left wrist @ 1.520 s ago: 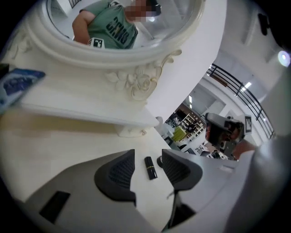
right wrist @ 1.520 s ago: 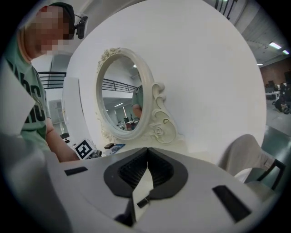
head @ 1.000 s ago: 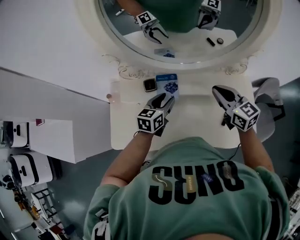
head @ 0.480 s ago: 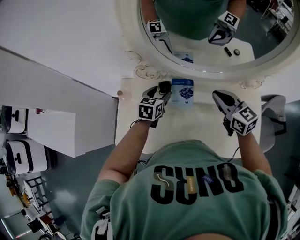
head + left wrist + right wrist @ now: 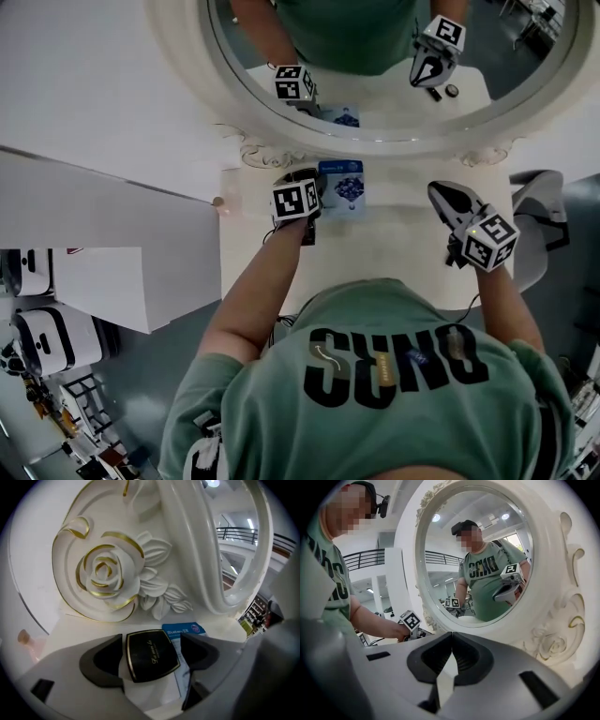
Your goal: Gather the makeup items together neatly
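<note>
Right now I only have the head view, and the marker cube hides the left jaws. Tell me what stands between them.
Observer: The left gripper view shows a black compact with gold trim between the jaws of the left gripper. The jaws have just been opening, and the pads stand clear of it.
Operator: Report what is next to it.
Observer: A blue sachet lies right beside the compact, and one jaw covers its near end.
Operator: Now give me the right gripper.
Observer: The right gripper has its jaws shut together in its own view, with nothing between them.
</note>
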{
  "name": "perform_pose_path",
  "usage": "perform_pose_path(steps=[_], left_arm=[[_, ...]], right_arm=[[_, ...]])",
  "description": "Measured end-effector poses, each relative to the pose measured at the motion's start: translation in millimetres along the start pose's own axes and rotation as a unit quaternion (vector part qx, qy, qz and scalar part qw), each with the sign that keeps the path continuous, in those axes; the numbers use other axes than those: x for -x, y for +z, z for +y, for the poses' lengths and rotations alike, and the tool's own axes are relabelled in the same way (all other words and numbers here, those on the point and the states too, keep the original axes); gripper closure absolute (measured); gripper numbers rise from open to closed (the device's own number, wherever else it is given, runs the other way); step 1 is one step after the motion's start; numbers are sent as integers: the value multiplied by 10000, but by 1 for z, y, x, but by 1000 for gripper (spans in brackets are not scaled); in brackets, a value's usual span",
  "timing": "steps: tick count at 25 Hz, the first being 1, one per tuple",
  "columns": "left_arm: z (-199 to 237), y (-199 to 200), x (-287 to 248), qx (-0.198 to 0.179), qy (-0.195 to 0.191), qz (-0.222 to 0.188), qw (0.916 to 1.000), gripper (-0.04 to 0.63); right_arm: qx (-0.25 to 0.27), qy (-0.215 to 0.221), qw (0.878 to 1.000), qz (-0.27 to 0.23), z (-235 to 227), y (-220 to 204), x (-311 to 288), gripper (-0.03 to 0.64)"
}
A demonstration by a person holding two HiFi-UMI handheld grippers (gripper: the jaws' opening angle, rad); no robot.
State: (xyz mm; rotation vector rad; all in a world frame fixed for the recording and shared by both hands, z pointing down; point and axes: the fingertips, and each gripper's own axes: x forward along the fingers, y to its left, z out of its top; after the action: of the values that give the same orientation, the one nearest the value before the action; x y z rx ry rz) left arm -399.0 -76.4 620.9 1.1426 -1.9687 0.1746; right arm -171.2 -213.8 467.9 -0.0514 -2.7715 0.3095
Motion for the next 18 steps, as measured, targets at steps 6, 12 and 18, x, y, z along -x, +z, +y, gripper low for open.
perform_pose_path(steps=[6, 12, 18], left_arm=[[3, -3, -1, -342, 416, 101, 9985, 244], [-16, 7, 19, -289, 121, -34, 9995, 250], [-111, 11, 49, -516, -811, -213, 9951, 250]], right_arm=[[-84, -145, 9998, -117, -16, -3, 22, 621], [-132, -277, 9992, -246, -21, -4, 44, 621], [-139, -379, 9984, -390, -22, -6, 68, 621]])
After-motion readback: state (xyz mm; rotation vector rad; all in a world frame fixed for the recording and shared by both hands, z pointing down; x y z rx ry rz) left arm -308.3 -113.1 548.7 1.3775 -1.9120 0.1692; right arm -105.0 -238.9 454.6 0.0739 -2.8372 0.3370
